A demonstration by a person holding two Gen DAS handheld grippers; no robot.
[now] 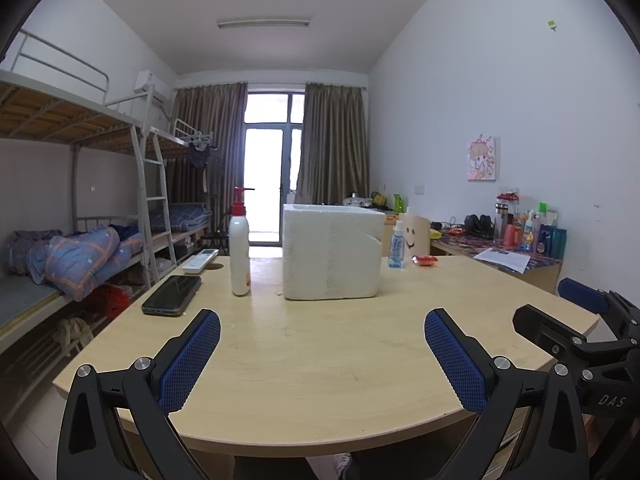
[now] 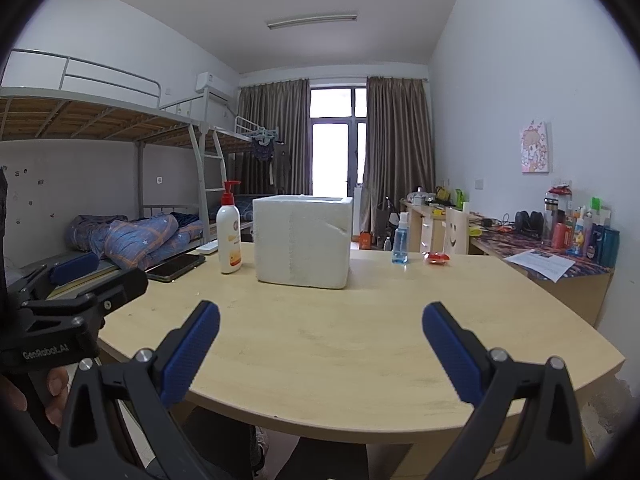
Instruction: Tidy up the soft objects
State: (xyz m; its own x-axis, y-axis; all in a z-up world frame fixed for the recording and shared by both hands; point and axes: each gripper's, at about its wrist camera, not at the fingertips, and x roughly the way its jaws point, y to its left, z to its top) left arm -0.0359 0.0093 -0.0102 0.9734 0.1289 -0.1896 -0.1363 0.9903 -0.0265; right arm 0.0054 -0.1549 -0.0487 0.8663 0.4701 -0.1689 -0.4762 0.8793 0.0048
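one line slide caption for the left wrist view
Open left gripper hovers over a wooden table facing a white foam box.

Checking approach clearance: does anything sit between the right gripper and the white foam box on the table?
Nothing visible does. The right gripper, jaws open, faces the white foam box across bare light wooden tabletop. The white pump bottle stands left of the box, off that line.

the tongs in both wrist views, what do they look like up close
Both are black plastic frames with silver bolts at the joints. The left tongs and the right tongs carry blue, mesh-textured finger pads. White lettering marks the bodies: "GenRobot.AI" on the left, "DAS" on the right. No cables show.
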